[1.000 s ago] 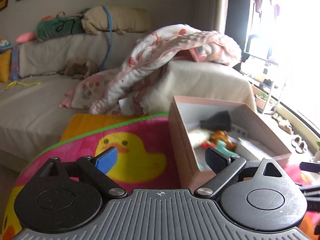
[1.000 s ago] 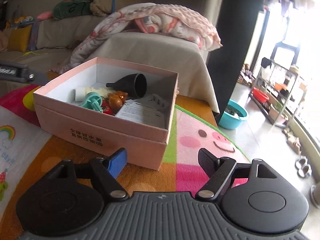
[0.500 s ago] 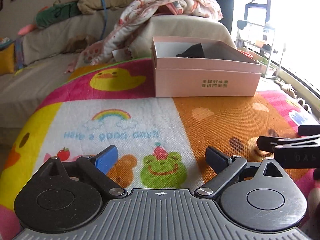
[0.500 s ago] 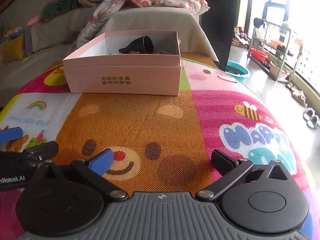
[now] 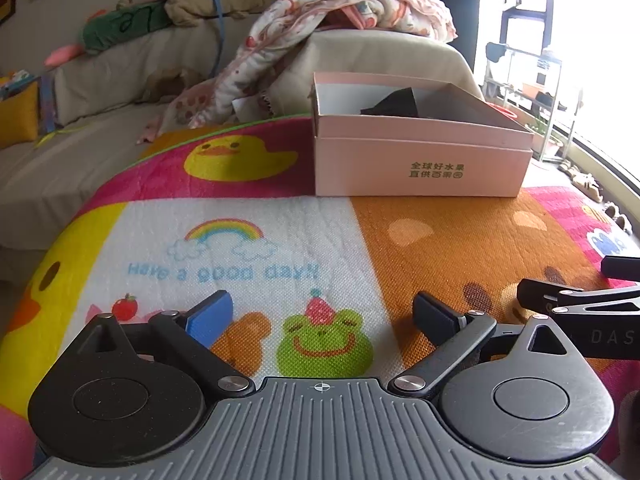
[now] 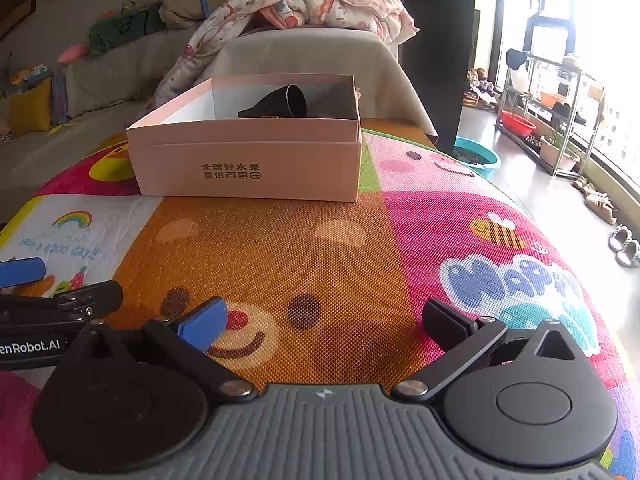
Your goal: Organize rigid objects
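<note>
A pink cardboard box [image 5: 420, 168] [image 6: 248, 168] stands at the far end of a colourful cartoon play mat [image 5: 240, 240] [image 6: 340, 240]. A black funnel [image 6: 280, 102] [image 5: 394, 104] pokes up inside it; the box's other contents are hidden by its front wall. My left gripper [image 5: 324, 314] is open and empty, low over the mat's near part. My right gripper [image 6: 326, 318] is open and empty, beside it to the right. Each gripper shows at the edge of the other's view.
A covered sofa [image 5: 100, 80] with cushions and a heaped blanket [image 5: 340, 12] sits behind the mat. To the right are a metal rack [image 6: 552, 120], a teal basin [image 6: 478, 158] and shoes [image 6: 622, 242] on the floor by a bright window.
Both grippers have pulled back from the box, from right over it a second ago to the mat's near end. They stay open and empty; in the last half second they barely moved.
</note>
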